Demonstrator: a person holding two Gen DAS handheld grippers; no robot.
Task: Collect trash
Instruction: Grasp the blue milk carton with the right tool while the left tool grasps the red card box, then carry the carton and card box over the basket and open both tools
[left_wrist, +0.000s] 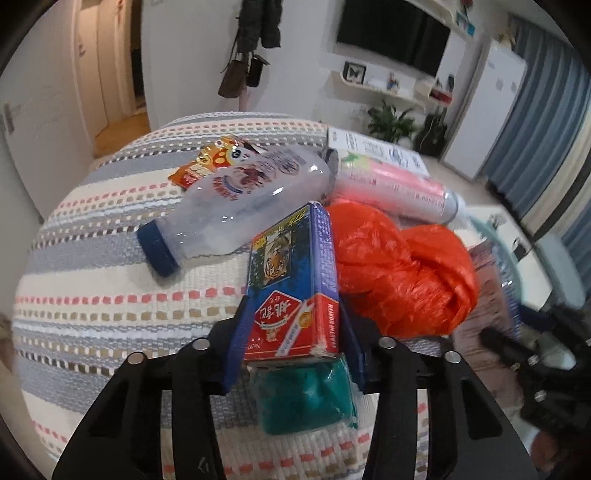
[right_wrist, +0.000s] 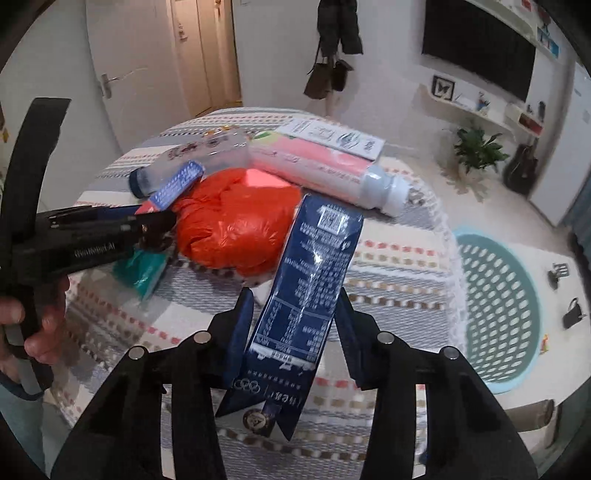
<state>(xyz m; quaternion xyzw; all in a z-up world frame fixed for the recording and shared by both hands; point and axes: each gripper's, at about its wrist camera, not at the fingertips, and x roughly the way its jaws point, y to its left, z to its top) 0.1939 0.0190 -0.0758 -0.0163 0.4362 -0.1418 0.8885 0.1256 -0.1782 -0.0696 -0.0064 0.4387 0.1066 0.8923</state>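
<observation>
My left gripper (left_wrist: 293, 300) is shut on a red and blue box with a tiger picture (left_wrist: 291, 258); its blue pads press both sides. The right wrist view shows the same box (right_wrist: 177, 182) in the left gripper (right_wrist: 147, 218), which a hand holds. My right gripper (right_wrist: 294, 295) is shut on a dark blue drink carton (right_wrist: 317, 251), lying lengthways between its fingers. An orange plastic bag (left_wrist: 399, 266) (right_wrist: 236, 225) sits bunched between both grippers. Beyond it lie a clear bottle with a blue cap (left_wrist: 240, 206) and a pink and white bottle (left_wrist: 391, 188).
Everything lies on a round table with a striped cloth (left_wrist: 92, 295). A green packet (left_wrist: 306, 395) lies under the left gripper. A red snack wrapper (left_wrist: 210, 162) and a white flat box (left_wrist: 373, 147) lie at the far side. A teal perforated basket (right_wrist: 498, 295) stands on the floor, right of the table.
</observation>
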